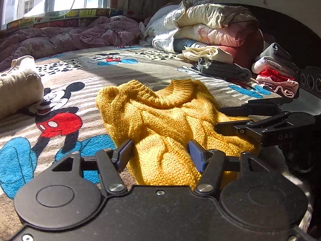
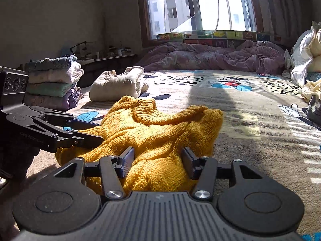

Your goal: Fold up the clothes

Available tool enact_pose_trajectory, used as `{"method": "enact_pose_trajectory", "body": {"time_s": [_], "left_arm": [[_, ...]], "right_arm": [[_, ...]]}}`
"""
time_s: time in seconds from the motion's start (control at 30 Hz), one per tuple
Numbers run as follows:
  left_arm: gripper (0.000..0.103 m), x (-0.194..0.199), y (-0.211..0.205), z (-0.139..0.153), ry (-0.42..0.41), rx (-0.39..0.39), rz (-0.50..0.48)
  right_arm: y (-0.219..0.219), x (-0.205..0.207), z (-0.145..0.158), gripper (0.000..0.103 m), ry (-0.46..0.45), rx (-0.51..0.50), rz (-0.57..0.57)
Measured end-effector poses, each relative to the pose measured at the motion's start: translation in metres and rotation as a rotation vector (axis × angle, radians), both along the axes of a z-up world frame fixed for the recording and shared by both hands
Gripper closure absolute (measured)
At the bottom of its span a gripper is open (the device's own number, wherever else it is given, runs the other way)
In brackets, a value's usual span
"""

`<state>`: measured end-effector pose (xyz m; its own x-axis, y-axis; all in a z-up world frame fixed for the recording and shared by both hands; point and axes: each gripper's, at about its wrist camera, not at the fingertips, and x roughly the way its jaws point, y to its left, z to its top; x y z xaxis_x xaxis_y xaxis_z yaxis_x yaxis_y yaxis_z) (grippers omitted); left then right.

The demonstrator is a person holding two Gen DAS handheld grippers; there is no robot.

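Note:
A mustard-yellow knitted sweater (image 1: pixel 160 116) (image 2: pixel 160 128) lies bunched on the cartoon-print bed blanket (image 1: pixel 84 74) (image 2: pixel 250 110), its ribbed collar turned toward the window. My left gripper (image 1: pixel 161 154) stands open just above the sweater's near edge, with the knit showing between its blue pads but not pinched. In the right wrist view the left gripper (image 2: pixel 100 131) reaches in from the left side of the sweater. My right gripper (image 2: pixel 158 160) is open over the other near part of the sweater, and in the left wrist view the right gripper (image 1: pixel 217 118) comes in from the right.
A folded cream garment (image 1: pixel 18 84) (image 2: pixel 116 84) lies beyond the sweater on the left. A stack of folded clothes (image 2: pixel 52 80) stands at the bed's left edge. Folded items (image 1: pixel 276 70) (image 1: pixel 224 70) and piled bedding (image 1: pixel 210 24) fill the right; a purple quilt (image 2: pixel 210 58) lies under the window.

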<state>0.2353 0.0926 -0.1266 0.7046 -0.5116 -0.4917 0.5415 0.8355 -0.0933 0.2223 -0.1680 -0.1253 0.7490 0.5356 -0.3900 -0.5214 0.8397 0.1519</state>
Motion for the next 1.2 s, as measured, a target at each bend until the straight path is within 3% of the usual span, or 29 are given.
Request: {"method": "enact_pose_trajectory", "body": {"time_s": [0.13, 0.3, 0.43, 0.53, 0.63, 0.83, 1.07, 1.2], "left_arm": [[0.042, -0.007, 0.004, 0.012, -0.035, -0.029, -0.006], [0.043, -0.008, 0.001, 0.036, -0.161, -0.043, 0.031], [0.043, 0.020, -0.008, 0.034, -0.175, -0.033, 0.031], [0.043, 0.040, -0.010, 0.019, -0.126, -0.041, 0.034], [0.042, 0.041, -0.013, 0.013, -0.110, -0.012, 0.025], [0.039, 0.043, -0.022, 0.000, -0.092, 0.039, 0.018], [0.037, 0.046, -0.018, -0.002, -0.041, 0.013, 0.045], [0.037, 0.040, -0.015, 0.001, -0.043, -0.001, 0.078]], "right_arm": [[0.002, -0.003, 0.001, 0.049, -0.002, -0.020, 0.003], [-0.008, -0.012, 0.031, 0.047, -0.113, -0.001, -0.005], [0.005, 0.010, 0.034, 0.044, -0.188, -0.130, 0.015], [-0.002, 0.038, 0.033, 0.043, -0.148, -0.037, 0.012], [-0.010, 0.063, 0.013, 0.042, -0.037, 0.013, 0.010], [-0.016, 0.074, -0.006, 0.040, 0.062, 0.062, 0.024], [-0.018, 0.079, -0.008, 0.040, 0.132, 0.086, 0.025], [-0.019, 0.070, -0.004, 0.040, 0.094, 0.075, 0.017]]}}
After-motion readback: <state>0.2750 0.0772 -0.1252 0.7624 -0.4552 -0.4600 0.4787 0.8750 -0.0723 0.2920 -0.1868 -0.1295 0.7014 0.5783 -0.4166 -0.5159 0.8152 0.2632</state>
